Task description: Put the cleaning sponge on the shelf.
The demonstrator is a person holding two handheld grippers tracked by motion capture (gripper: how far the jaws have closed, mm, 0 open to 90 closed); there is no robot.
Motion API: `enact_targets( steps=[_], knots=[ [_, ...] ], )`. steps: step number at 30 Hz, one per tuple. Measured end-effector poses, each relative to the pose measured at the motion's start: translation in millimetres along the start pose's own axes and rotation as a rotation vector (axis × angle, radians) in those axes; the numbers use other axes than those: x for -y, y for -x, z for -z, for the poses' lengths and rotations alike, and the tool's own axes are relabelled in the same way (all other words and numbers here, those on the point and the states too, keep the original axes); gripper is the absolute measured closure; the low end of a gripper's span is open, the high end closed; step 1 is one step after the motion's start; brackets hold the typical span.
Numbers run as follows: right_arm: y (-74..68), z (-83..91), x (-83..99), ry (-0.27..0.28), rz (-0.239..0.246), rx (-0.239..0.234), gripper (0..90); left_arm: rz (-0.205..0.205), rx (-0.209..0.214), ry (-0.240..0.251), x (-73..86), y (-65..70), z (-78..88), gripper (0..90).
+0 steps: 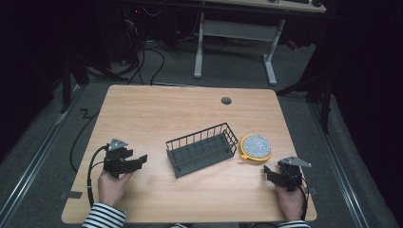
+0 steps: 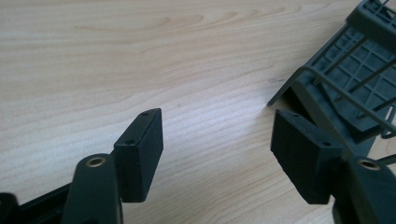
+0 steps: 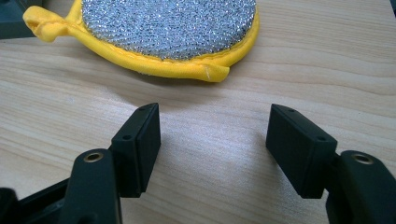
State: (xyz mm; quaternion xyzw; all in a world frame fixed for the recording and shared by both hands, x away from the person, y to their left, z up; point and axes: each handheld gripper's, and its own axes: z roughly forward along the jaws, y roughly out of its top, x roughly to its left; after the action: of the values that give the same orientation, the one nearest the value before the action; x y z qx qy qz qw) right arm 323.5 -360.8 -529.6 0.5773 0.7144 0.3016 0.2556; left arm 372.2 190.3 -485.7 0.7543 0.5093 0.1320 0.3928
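At lower left of the high view, your left gripper point(image 1: 140, 160) hovers with jaws apart and empty, aimed at the dark wire basket point(image 1: 202, 148) at centre. At lower right, your right gripper point(image 1: 267, 173) gapes empty just below the yellow-rimmed scouring pad point(image 1: 255, 147), beside the basket.

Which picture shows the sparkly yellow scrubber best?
The right gripper view: the scrubber is close up there, with its silver mesh and yellow rim sharp, though its top is cut off. The high view shows it whole but small, beside the basket.

Scrubber point(image 3: 168, 28) top (and basket point(image 2: 355, 70)) cropped off
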Motion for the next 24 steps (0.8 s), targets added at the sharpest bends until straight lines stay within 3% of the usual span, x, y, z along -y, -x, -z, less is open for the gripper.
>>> enact_targets(
  steps=[6,10,24],
  knots=[
    [0.0,0.0,0.0,0.000,0.000,0.000,35.6,0.010,-0.006,-0.033,9.6,-2.9,-9.5,35.0],
    [0.2,-0.1,0.0,0.001,0.001,0.000,35.6,0.009,-0.022,-0.025,14.5,-4.1,-12.3,35.2],
    [0.2,-0.1,0.0,0.001,0.002,0.000,35.6,-0.017,-0.112,-0.021,26.3,-8.0,-22.8,35.4]
  ],
)
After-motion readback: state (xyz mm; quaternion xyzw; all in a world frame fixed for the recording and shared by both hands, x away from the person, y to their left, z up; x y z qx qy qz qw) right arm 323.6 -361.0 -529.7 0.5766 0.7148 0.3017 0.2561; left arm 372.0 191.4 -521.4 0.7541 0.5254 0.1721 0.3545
